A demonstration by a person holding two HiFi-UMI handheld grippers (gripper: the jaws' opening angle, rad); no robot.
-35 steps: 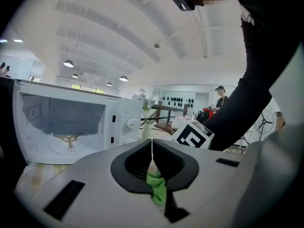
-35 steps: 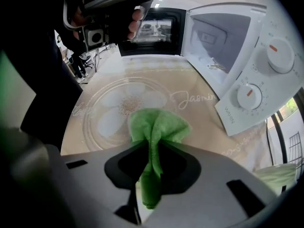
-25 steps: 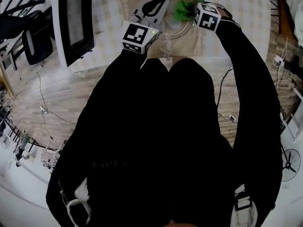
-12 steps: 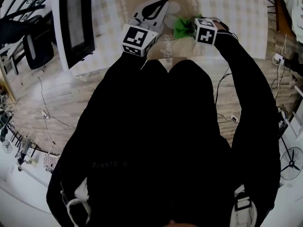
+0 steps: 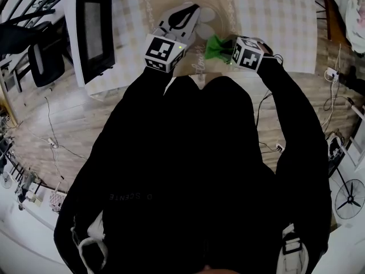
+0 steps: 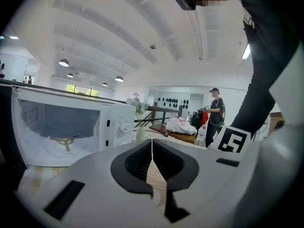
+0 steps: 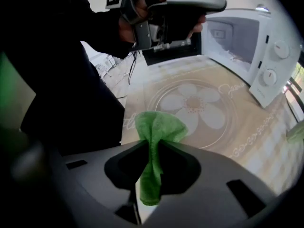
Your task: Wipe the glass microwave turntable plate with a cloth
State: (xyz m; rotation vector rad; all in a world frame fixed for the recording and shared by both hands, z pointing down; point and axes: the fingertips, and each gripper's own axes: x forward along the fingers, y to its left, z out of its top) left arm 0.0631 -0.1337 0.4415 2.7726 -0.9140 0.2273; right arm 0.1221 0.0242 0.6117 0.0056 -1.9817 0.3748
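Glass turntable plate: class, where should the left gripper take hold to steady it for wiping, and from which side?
Probably the rim on the microwave side. The glass turntable plate lies flat on the tablecloth, so only its edge fits between jaws; come in low from the left, away from the green cloth. The left gripper is shut and must open first.

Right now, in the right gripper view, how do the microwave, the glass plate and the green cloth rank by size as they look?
Largest: the microwave, though the picture's edge cuts it off.
Next: the glass plate.
Smallest: the green cloth, and even that is enlarged by being nearest the camera.
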